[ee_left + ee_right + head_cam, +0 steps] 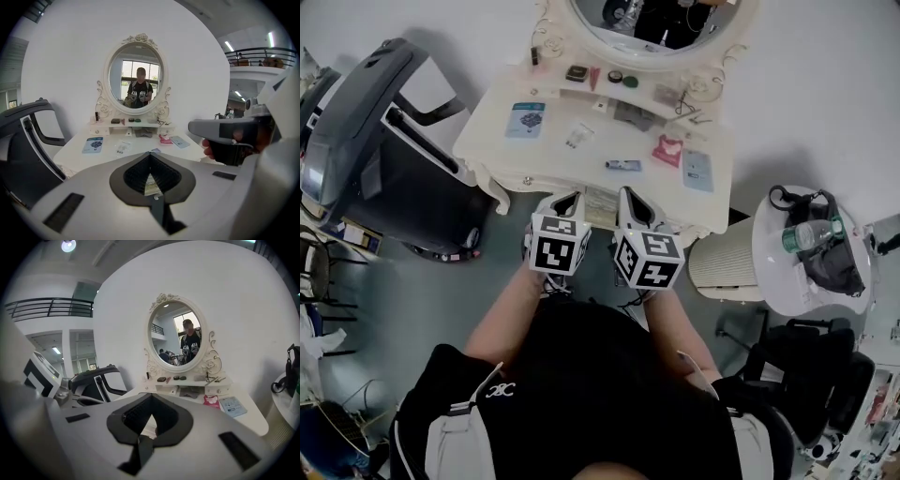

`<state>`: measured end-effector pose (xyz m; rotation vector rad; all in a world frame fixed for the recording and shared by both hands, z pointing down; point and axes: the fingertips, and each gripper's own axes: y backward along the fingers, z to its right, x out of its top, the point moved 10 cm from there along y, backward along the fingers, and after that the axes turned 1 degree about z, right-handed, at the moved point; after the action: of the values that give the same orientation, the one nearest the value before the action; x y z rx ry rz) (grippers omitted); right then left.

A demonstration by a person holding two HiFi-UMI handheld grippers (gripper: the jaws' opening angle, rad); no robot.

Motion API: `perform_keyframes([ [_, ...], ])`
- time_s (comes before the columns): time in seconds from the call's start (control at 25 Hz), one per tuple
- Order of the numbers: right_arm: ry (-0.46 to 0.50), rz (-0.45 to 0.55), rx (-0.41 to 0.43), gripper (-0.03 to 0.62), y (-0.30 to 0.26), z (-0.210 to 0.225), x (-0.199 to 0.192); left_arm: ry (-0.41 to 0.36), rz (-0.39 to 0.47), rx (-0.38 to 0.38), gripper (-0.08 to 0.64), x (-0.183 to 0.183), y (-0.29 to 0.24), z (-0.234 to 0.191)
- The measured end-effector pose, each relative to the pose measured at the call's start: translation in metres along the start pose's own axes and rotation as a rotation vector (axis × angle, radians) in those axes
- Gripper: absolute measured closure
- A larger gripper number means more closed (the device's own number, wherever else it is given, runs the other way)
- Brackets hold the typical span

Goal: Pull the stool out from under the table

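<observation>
A white dressing table (pixel 553 155) with an oval mirror (pixel 661 23) stands in front of me. The stool is tucked under it; only a strip of its pale patterned seat (pixel 600 206) shows at the table's front edge, between my two grippers. The same seat (pixel 151 183) appears through the gap behind the jaws in the left gripper view. My left gripper (pixel 567 198) (pixel 150 153) and right gripper (pixel 630 195) (pixel 151 396) hover side by side just before the table's edge. Both are shut and hold nothing. The stool's legs are hidden.
A large grey machine (pixel 375 141) stands close on the table's left. On the right are a ribbed white bin (pixel 722 264) and a round white side table (pixel 773 281) with a black bag and a bottle. Small cosmetics and cards lie on the dressing table's top.
</observation>
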<state>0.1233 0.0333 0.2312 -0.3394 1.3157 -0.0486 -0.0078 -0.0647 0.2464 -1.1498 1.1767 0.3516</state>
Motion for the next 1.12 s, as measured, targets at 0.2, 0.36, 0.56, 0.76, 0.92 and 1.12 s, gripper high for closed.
perform_keyframes([
  [0.2, -0.002, -0.011, -0.019, 0.584, -0.023, 0.0, 0.006, -0.009, -0.01, -0.024, 0.56, 0.011, -0.017, -0.016],
  [0.36, 0.015, -0.025, -0.031, 0.584, -0.039, -0.004, 0.007, 0.001, -0.012, -0.043, 0.56, 0.013, -0.027, -0.034],
  [0.56, 0.019, -0.083, -0.028, 0.584, -0.059, -0.007, 0.0, 0.051, -0.037, -0.048, 0.56, 0.009, -0.036, -0.052],
  [0.76, 0.091, -0.156, 0.035, 0.584, -0.065, -0.005, -0.018, 0.138, -0.083, -0.005, 0.56, -0.01, -0.051, -0.058],
  [0.92, 0.126, -0.213, 0.08, 0.584, -0.066, 0.015, -0.02, 0.203, -0.105, 0.035, 0.56, -0.022, -0.057, -0.042],
  [1.12, 0.132, -0.321, 0.141, 0.584, -0.063, 0.035, -0.046, 0.31, -0.175, 0.088, 0.56, -0.06, -0.056, -0.02],
])
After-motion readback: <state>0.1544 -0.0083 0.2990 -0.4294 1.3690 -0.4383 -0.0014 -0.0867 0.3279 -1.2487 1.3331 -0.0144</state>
